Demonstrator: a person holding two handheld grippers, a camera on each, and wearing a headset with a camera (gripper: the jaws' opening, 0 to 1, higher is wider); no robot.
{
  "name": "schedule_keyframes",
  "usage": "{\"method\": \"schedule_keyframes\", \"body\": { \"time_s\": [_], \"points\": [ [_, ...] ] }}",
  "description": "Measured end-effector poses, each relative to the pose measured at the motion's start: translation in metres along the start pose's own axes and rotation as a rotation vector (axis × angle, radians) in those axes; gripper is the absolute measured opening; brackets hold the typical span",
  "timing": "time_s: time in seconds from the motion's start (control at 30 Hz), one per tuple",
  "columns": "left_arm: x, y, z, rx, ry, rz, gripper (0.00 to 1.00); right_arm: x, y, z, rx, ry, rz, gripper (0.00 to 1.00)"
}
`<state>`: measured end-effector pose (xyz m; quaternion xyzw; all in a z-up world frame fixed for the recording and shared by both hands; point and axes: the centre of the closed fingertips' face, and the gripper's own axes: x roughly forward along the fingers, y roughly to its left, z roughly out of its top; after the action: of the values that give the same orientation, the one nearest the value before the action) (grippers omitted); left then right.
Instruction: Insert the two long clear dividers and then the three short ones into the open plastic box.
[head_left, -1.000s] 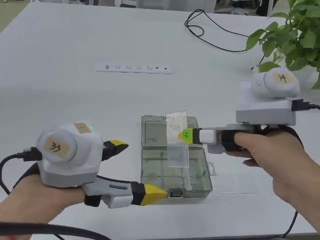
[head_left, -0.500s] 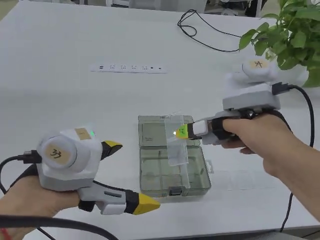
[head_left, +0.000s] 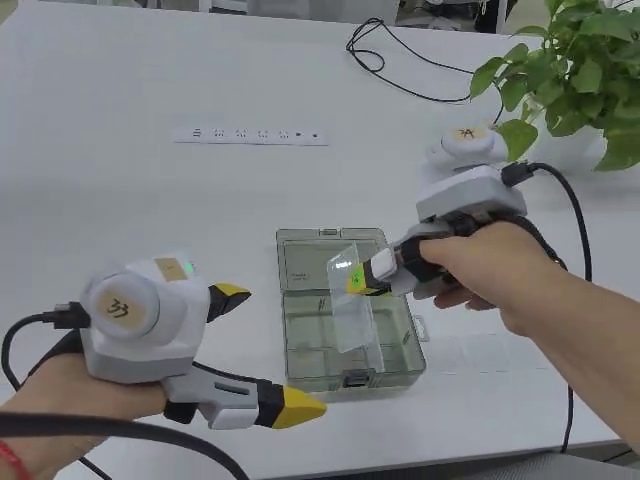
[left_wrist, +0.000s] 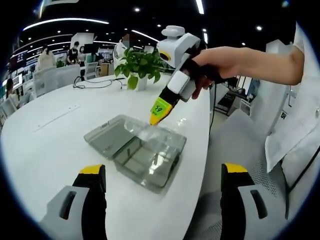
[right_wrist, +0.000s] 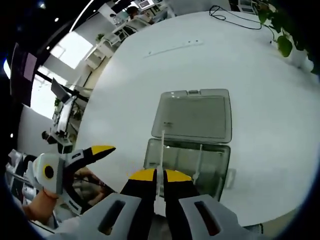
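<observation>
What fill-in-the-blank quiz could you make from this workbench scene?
The right gripper grips a clear ___ over the open plastic box.
The left gripper has its jaws ___.
Beyond the box, a white ___ strip lies on the table.
Missing words: divider; open; power.

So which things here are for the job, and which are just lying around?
For the job:
- box, open
- clear divider, held by the right gripper
- left gripper, open and holding nothing

Just lying about:
- power strip
- black cable
- plant
</observation>
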<state>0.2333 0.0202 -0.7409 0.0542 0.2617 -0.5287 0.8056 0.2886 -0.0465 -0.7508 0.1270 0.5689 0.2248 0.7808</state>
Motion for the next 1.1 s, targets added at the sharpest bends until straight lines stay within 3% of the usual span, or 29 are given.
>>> {"method": "schedule_keyframes", "body": {
  "time_s": [0.2, 0.37, 0.47, 1.1],
  "points": [
    [-0.002, 0.002, -0.002, -0.006, -0.001, -0.005, 0.97, 0.013, -0.01, -0.01, 0.007, 0.053, -0.058, 0.07],
    [-0.003, 0.004, -0.001, -0.015, -0.006, -0.003, 0.96, 0.019, -0.011, -0.013, 0.05, 0.062, -0.052, 0.07],
    [-0.003, 0.004, 0.0, -0.02, -0.015, -0.003, 0.96, 0.022, -0.014, -0.014, 0.041, 0.067, -0.072, 0.07],
    [0.0, 0.005, -0.001, -0.042, -0.025, -0.008, 0.95, 0.029, -0.018, -0.021, 0.059, 0.081, -0.085, 0.07]
  ]
}}
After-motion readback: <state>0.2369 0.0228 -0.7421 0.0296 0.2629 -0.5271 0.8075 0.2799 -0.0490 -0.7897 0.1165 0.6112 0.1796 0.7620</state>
